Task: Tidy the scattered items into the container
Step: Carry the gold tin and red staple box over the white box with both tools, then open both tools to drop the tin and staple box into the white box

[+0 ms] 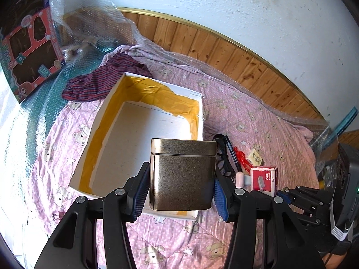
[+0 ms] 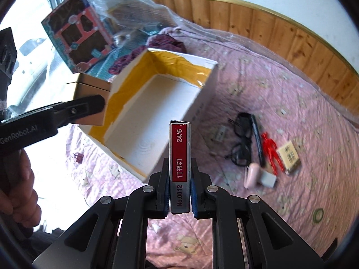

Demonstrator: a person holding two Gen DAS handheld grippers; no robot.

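My left gripper (image 1: pixel 182 180) is shut on a bronze metal tin (image 1: pixel 182 170), held upright above the near right corner of the white box lined with yellow tape (image 1: pixel 98 139). The box is empty inside. In the right wrist view my right gripper (image 2: pixel 179 180) is shut on a red staple box (image 2: pixel 180 157), held upright in front of the white box (image 2: pixel 190 103). The tin (image 2: pixel 88 87) shows there at the box's left wall. On the pink quilt to the right lie black glasses (image 2: pixel 241 143), a black marker (image 2: pixel 257 139), a red figure (image 2: pixel 271 153), a beige packet (image 2: pixel 289 157) and a pink item (image 2: pixel 251 174).
A pink bear-print quilt (image 1: pixel 258 116) covers the bed, with a wooden headboard (image 1: pixel 224 53) behind. A striped cloth (image 1: pixel 98 83), bubble wrap (image 1: pixel 94 18) and a toy package (image 1: pixel 29 44) lie past the box. A green tape roll (image 2: pixel 317 215) and a small clip (image 2: pixel 78 157) lie apart. A hand (image 2: pixel 20 192) shows at the left.
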